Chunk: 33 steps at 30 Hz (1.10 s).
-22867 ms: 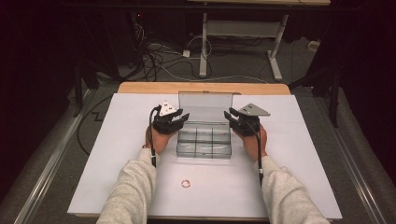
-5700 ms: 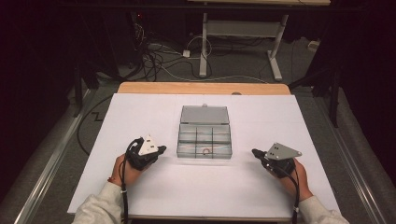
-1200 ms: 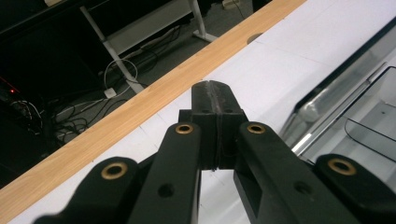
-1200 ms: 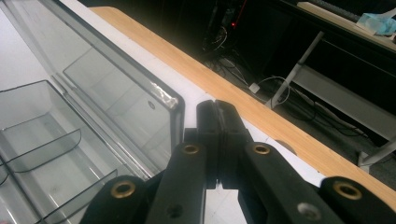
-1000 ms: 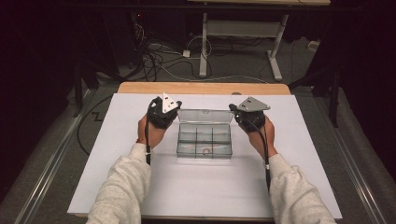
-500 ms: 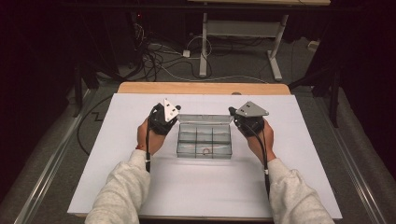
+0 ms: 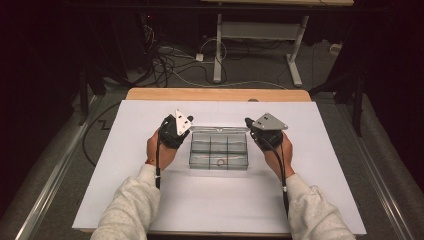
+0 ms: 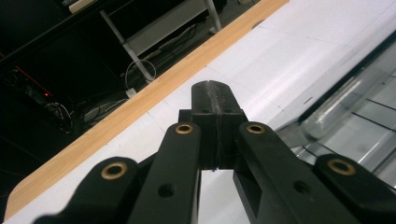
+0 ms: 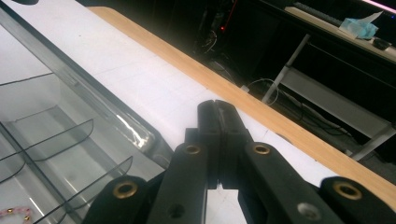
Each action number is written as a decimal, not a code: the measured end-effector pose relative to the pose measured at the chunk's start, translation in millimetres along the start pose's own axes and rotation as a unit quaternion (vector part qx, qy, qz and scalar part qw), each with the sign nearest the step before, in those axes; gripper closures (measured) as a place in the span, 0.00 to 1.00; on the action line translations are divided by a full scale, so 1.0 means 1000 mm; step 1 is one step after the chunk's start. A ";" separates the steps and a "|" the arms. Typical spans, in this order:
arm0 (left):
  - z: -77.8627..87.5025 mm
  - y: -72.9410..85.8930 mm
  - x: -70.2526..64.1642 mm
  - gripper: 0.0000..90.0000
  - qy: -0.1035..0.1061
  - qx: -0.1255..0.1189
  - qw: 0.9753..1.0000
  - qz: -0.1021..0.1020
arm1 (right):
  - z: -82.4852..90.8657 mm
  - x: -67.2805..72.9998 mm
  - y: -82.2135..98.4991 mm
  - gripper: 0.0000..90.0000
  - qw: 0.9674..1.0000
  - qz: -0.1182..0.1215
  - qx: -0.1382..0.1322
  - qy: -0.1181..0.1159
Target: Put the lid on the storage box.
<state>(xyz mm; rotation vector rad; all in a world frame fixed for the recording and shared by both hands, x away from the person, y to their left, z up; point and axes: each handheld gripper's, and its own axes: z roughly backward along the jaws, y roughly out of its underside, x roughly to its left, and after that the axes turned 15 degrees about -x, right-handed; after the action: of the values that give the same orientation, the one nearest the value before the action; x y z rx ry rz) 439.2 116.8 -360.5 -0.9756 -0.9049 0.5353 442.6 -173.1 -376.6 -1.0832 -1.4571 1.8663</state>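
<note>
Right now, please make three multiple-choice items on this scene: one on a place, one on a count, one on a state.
1. Where does the small ring lie?
A. in a front compartment of the clear box
B. on the white table
C. between jaws

2. How many grey three-cornered plates show in the high view?
A. one
B. two
C. three

3. How do the left hand-held gripper's jaws stand?
A. wide open
B. shut on the ring
C. shut, empty

Key: 1 A, the ring lies inside the clear box. 2 B, one on the left hand-held gripper, one on the right hand-held gripper. 3 C, the pads meet with nothing between.
</note>
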 end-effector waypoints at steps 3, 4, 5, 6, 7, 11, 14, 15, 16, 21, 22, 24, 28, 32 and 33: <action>0.002 0.002 -0.002 0.97 -0.001 -0.001 1.000 0.001 | 0.002 0.002 0.001 1.00 1.000 0.002 0.000 0.000; 0.002 0.002 -0.002 0.97 -0.002 -0.002 1.000 0.002 | 0.002 0.003 0.001 1.00 1.000 0.000 0.001 0.003; 0.003 0.003 -0.003 0.97 -0.002 -0.002 1.000 0.001 | 0.003 0.004 0.002 1.00 1.000 0.002 0.003 0.003; 0.003 0.003 -0.004 0.97 -0.002 -0.002 1.000 0.001 | 0.004 0.005 0.002 1.00 1.000 0.004 0.004 0.004; 0.003 0.003 -0.005 0.97 -0.003 -0.003 1.000 0.001 | 0.005 0.006 0.002 1.00 1.000 0.008 0.004 0.005; 0.005 0.006 -0.007 0.97 -0.004 -0.005 1.000 0.000 | 0.007 0.009 0.004 1.00 1.000 0.013 0.006 0.009; 0.006 0.007 -0.009 0.97 -0.007 -0.004 1.000 -0.004 | 0.008 0.010 0.005 1.00 1.000 0.010 0.005 0.010; 0.007 0.007 -0.010 0.97 -0.006 -0.003 1.000 -0.006 | 0.008 0.010 0.005 1.00 1.000 0.009 0.005 0.010; 0.007 0.007 -0.010 0.97 -0.007 -0.003 1.000 -0.006 | 0.009 0.011 0.006 1.00 1.000 0.008 0.004 0.011; 0.009 0.009 -0.013 0.97 -0.006 -0.001 1.000 -0.011 | 0.012 0.013 0.009 1.00 1.000 0.006 0.003 0.013; 0.009 0.008 -0.013 0.97 -0.006 -0.001 1.000 -0.012 | 0.012 0.014 0.010 1.00 1.000 0.005 0.001 0.015; 0.010 0.009 -0.014 0.97 -0.007 0.000 1.000 -0.013 | 0.012 0.014 0.010 1.00 1.000 0.005 0.001 0.016; 0.010 0.010 -0.015 0.97 -0.006 -0.001 1.000 -0.014 | 0.014 0.016 0.012 1.00 1.000 0.004 0.001 0.017; 0.012 0.012 -0.017 0.97 -0.005 -0.001 1.000 -0.018 | 0.015 0.017 0.013 1.00 1.000 0.005 0.001 0.018; 0.012 0.012 -0.017 0.97 -0.005 -0.002 1.000 -0.017 | 0.015 0.018 0.013 1.00 1.000 0.007 0.000 0.020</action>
<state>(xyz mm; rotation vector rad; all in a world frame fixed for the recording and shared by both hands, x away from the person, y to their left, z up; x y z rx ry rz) 420.1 115.5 -375.2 -0.9595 -0.9312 0.5100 420.8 -170.7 -392.6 -1.1261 -1.4316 1.8436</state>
